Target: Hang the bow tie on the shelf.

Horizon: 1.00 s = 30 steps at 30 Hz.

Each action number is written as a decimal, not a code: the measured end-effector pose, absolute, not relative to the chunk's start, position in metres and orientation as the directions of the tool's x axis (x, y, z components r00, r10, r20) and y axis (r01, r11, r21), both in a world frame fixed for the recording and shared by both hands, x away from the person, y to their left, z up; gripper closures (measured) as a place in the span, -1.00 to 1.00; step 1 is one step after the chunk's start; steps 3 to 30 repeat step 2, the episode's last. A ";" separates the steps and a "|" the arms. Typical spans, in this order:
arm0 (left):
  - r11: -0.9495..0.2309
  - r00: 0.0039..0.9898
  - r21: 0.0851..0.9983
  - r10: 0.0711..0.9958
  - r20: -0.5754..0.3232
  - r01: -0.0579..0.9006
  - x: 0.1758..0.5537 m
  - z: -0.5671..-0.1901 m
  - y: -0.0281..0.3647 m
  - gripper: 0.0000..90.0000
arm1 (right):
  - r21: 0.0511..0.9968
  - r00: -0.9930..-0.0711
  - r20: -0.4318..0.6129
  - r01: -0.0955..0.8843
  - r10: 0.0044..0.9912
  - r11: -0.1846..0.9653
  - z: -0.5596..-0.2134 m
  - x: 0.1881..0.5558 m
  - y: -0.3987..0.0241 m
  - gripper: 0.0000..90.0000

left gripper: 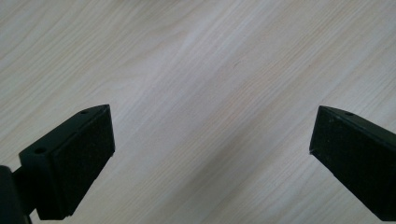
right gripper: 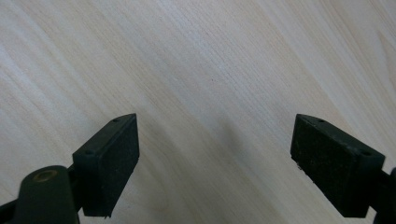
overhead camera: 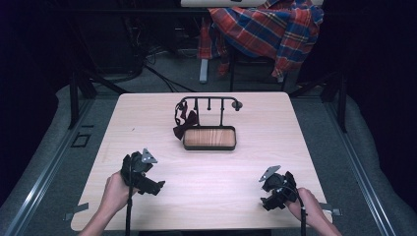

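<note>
A black metal rack (overhead camera: 209, 104) with hooks rises from a wooden tray base (overhead camera: 210, 137) at the middle of the table. A dark red bow tie (overhead camera: 185, 122) hangs off the rack's left end, down beside the tray. My left gripper (overhead camera: 153, 186) rests low over the near left of the table, held by a hand, and my right gripper (overhead camera: 269, 192) sits at the near right. In the left gripper view the left gripper (left gripper: 212, 133) stands open over bare wood. In the right gripper view the right gripper (right gripper: 215, 140) is open too, nothing between its jaws.
The light wooden table (overhead camera: 206, 177) has bare surface between both grippers and the tray. Behind the table a plaid shirt (overhead camera: 268, 27) drapes over a chair. Metal rails (overhead camera: 44, 167) run along the floor on both sides, with cables at the back.
</note>
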State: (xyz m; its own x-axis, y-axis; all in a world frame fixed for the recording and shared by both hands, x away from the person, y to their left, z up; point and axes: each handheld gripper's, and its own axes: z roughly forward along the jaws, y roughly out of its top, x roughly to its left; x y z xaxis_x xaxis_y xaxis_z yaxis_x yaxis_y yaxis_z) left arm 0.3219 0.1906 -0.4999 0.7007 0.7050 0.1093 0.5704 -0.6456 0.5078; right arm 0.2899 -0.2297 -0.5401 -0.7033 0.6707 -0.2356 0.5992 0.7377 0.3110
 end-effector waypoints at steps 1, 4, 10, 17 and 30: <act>-0.645 0.706 0.513 0.701 0.103 0.566 0.323 -0.500 0.191 -1.00 | 0.308 -0.702 -0.238 0.600 0.671 0.738 -0.540 0.290 -0.230 -0.66; -0.645 0.706 0.513 0.701 0.103 0.566 0.323 -0.500 0.191 -1.00 | 0.312 -0.701 -0.233 0.602 0.674 0.735 -0.541 0.290 -0.230 -0.66; -0.645 0.706 0.513 0.701 0.103 0.566 0.323 -0.500 0.191 -1.00 | 0.312 -0.701 -0.233 0.602 0.674 0.735 -0.541 0.290 -0.230 -0.66; -0.645 0.706 0.513 0.701 0.103 0.566 0.323 -0.500 0.191 -1.00 | 0.312 -0.701 -0.233 0.602 0.674 0.735 -0.541 0.290 -0.230 -0.66; -0.645 0.706 0.513 0.701 0.103 0.566 0.323 -0.500 0.191 -1.00 | 0.312 -0.701 -0.233 0.602 0.674 0.735 -0.541 0.290 -0.230 -0.66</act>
